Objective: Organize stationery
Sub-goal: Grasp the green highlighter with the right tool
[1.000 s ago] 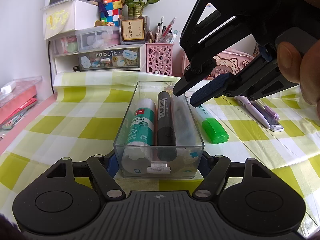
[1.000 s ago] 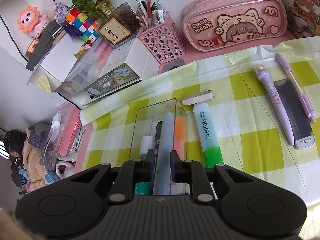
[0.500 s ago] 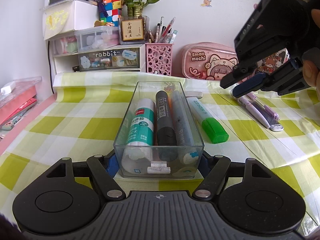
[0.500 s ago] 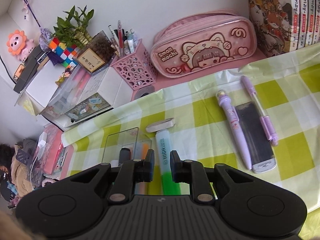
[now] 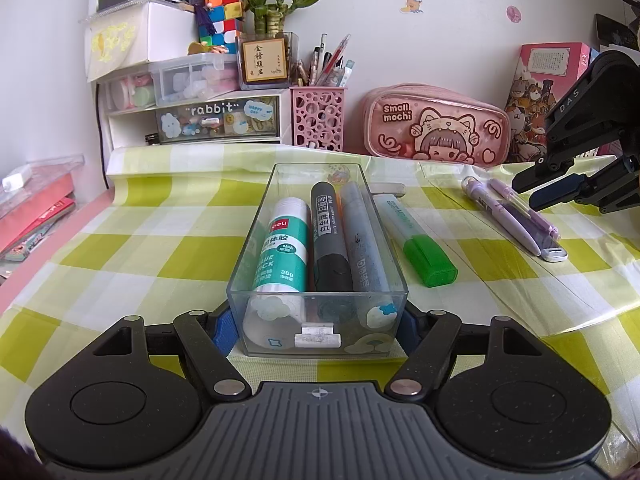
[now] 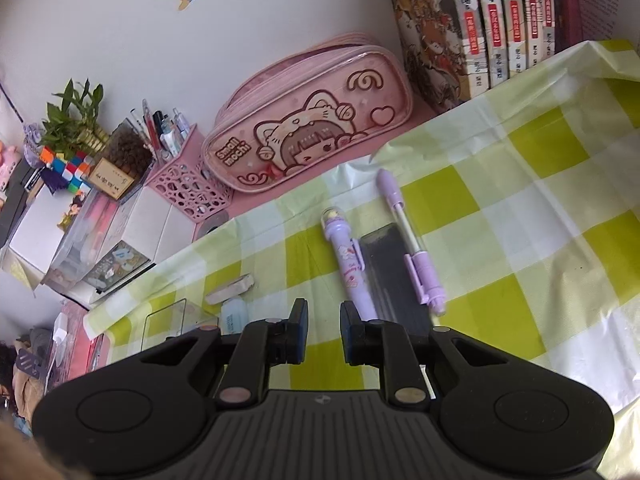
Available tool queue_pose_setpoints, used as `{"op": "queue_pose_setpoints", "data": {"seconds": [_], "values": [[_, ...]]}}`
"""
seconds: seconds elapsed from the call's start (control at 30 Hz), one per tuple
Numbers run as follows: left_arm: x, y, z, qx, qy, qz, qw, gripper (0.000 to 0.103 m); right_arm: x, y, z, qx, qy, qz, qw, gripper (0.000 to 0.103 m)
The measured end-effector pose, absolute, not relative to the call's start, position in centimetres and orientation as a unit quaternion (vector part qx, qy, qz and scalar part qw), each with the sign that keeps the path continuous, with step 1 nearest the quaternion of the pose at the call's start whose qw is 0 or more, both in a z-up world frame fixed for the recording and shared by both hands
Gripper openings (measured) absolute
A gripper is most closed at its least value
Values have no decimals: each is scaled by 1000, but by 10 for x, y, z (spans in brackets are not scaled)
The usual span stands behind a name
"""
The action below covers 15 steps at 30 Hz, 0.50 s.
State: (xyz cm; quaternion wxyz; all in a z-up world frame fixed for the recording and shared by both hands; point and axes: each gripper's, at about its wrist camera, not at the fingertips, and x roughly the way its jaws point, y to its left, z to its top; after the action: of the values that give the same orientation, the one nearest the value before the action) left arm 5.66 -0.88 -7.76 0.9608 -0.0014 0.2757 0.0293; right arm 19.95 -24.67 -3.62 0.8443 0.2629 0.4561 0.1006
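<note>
My left gripper [image 5: 316, 320] is shut on the near end of a clear plastic box [image 5: 256, 240] that holds a glue stick [image 5: 285, 248], a black marker [image 5: 328, 236] and a grey marker [image 5: 362, 240]. A green highlighter [image 5: 416, 246] lies right of the box. My right gripper [image 6: 323, 330] is open and empty, held above two purple pens [image 6: 350, 264] and a dark ruler-like case [image 6: 390, 264]; it shows at the right in the left wrist view [image 5: 560, 190]. A white eraser [image 6: 230, 290] lies behind the box.
A pink pencil case [image 5: 436, 128], a pink pen holder [image 5: 318, 118], a white drawer unit [image 5: 192, 116] and a plant [image 5: 268, 52] line the back wall. Books [image 6: 500, 20] stand at the back right. The check tablecloth [image 6: 540, 208] is wrinkled at the right.
My right gripper let the grey marker go into the box, then moved right and up to above the purple pens. The left gripper and box have not moved.
</note>
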Motion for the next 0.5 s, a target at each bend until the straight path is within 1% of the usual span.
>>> {"op": "queue_pose_setpoints", "data": {"seconds": [0.23, 0.5], "values": [[56, -9, -77, -4, 277, 31, 960, 72, 204, -264, -34, 261, 445, 74, 853, 12], [56, -8, -77, -4, 279, 34, 960, 72, 208, -221, -41, 193, 467, 118, 855, 12]]}}
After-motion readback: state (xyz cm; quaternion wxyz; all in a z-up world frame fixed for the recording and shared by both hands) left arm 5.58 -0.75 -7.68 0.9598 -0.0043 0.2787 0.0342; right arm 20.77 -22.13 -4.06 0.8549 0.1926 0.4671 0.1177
